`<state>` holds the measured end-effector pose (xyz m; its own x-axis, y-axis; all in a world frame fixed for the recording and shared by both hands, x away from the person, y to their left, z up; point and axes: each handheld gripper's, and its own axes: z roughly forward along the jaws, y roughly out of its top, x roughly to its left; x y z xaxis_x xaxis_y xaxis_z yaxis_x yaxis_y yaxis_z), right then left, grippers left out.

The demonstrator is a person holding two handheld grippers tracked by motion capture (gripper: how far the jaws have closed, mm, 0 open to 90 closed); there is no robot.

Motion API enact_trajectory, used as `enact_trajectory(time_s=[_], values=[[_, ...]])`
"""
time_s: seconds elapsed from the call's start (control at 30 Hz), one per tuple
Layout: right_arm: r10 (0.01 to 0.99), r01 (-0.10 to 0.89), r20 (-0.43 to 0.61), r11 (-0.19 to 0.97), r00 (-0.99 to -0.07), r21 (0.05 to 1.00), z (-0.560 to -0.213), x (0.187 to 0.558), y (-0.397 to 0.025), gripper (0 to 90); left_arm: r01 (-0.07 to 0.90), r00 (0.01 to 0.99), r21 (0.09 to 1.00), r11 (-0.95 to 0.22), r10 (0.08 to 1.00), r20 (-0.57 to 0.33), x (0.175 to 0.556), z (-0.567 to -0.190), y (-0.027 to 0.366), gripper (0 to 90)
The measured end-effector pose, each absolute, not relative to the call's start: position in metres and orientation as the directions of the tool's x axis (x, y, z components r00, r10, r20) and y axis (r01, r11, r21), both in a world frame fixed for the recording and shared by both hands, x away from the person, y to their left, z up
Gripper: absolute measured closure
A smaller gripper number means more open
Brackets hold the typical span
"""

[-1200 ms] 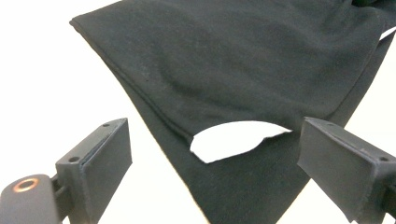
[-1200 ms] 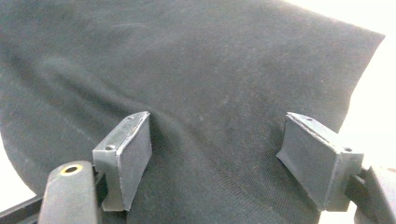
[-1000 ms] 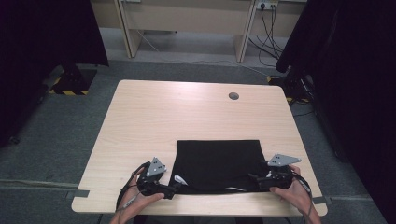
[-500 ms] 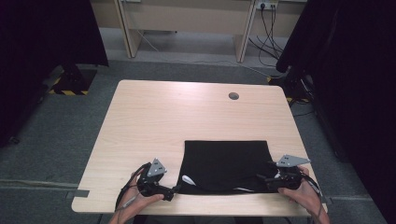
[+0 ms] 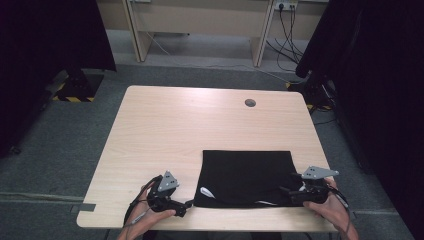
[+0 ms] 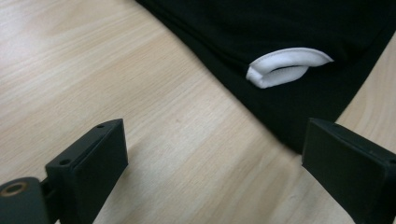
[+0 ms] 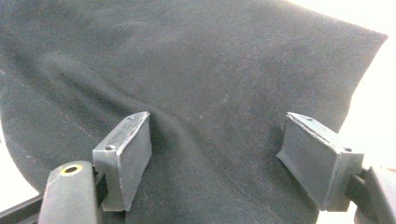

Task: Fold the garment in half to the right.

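Since the earlier frames, the black cloth (image 5: 246,176) had slid toward the table's (image 5: 175,130) right edge, and the right gripper (image 5: 292,192) had gone with it. That gripper sat at the cloth's near right corner, fingers (image 7: 126,156) spread wide over the dark fabric, gripping nothing. Beside the near left corner, the left gripper (image 5: 186,205) rested on bare wood, fingers (image 6: 93,163) also spread. A white label (image 6: 285,67) curled up from the cloth just ahead. A cable hole (image 5: 250,103) lay near the far edge.
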<state>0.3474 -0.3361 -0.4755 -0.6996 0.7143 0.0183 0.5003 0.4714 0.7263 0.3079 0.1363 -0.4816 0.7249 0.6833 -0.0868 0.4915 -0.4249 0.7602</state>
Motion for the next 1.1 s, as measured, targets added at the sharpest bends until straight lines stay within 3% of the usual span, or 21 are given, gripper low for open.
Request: enact_trajectory(time_s=[0.37,0.77,0.9,1.1], values=[[0.717,0.503,0.016,0.473,-0.697,0.723,-0.475,0.348,-0.335,25.5,0.434,0.780,0.760,-0.483,0.624,-0.049,0.298,-0.483,0.111,5.0],[0.720,0.506,0.015,0.472,-0.694,0.722,-0.475,0.347,-0.335,25.5,0.433,0.778,0.736,-0.520,0.628,-0.015,0.310,-0.484,0.075,5.6],[0.719,0.507,0.017,0.472,-0.695,0.721,-0.475,0.348,-0.335,25.5,0.403,0.795,0.756,-0.516,0.607,-0.010,0.313,-0.483,0.071,18.6],[0.719,0.506,0.017,0.472,-0.695,0.722,-0.475,0.348,-0.335,25.5,0.349,0.820,0.780,-0.519,0.572,0.013,0.317,-0.482,0.066,54.7]])
